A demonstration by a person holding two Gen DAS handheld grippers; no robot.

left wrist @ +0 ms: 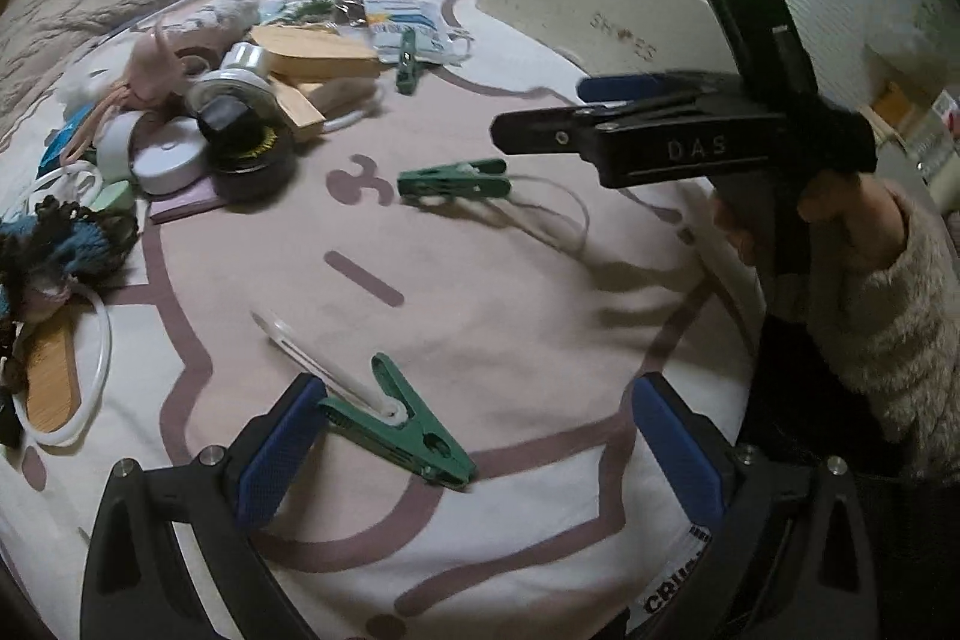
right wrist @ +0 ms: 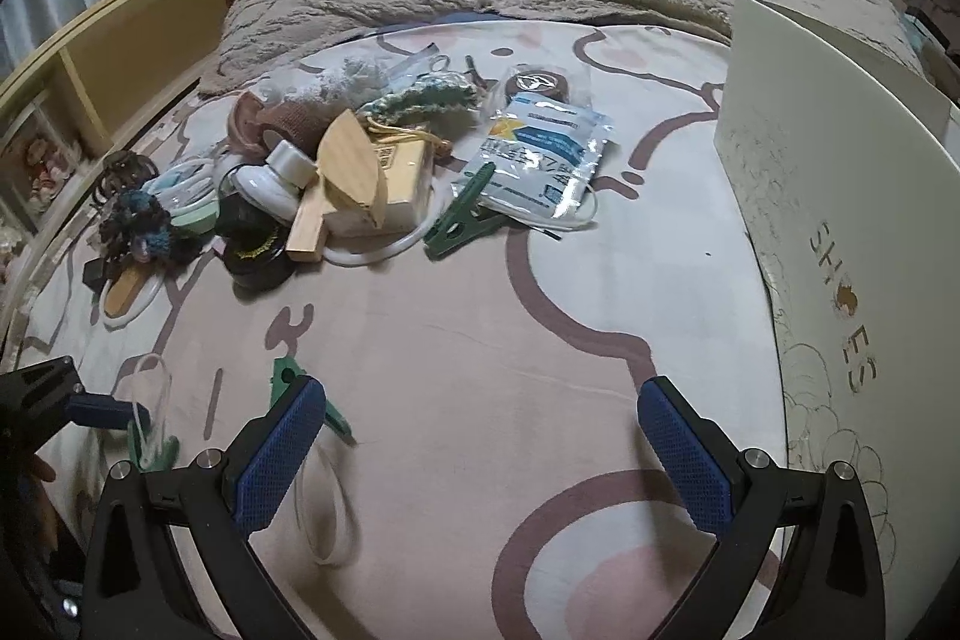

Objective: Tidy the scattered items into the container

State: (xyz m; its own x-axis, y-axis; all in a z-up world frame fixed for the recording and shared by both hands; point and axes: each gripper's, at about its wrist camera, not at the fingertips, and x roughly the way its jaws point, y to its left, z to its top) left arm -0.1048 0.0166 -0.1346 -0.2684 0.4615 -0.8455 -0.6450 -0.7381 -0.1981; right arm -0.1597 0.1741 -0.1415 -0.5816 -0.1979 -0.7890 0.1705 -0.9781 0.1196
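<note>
A: Where do things stand?

B: Nothing is in hand. The left gripper (left wrist: 474, 436) has its blue-padded fingers spread wide, low over the pink-and-white printed bedspread (left wrist: 510, 316), with a green plastic clothespin tied to a clear plastic loop (left wrist: 396, 424) lying just inside its left pad (left wrist: 282, 448). The pad is beside the pin and may be brushing it; there is no grip.

A: And the other side?

B: The right gripper (right wrist: 480, 454) is released too, empty, hovering over a bare stretch of the bedspread. In the left wrist view it sits above a second green clothespin (left wrist: 453, 184) near the middle of the bed.

A: The container?

B: The cream cardboard shoebox printed "SHOES" (right wrist: 840, 232), standing along the bed's right edge. Its opening isn't visible from here, so I can't tell what it holds.

A: The rest of the clutter?

B: Heaped toward the far left of the bed: wooden blocks (right wrist: 360, 184), a white tape roll (right wrist: 294, 166), a printed foil pouch (right wrist: 540, 154) with a third green clothespin (right wrist: 462, 220) touching its near edge, and dark yarn bundles (right wrist: 141, 226).

A: So which step?

B: I'd judge an approach to pick up the nearest pin. Next, the left gripper needs to shift left so the pin's body sits between both pads, then clench, lift and carry it right to the box. The trailing loop might snag.
</note>
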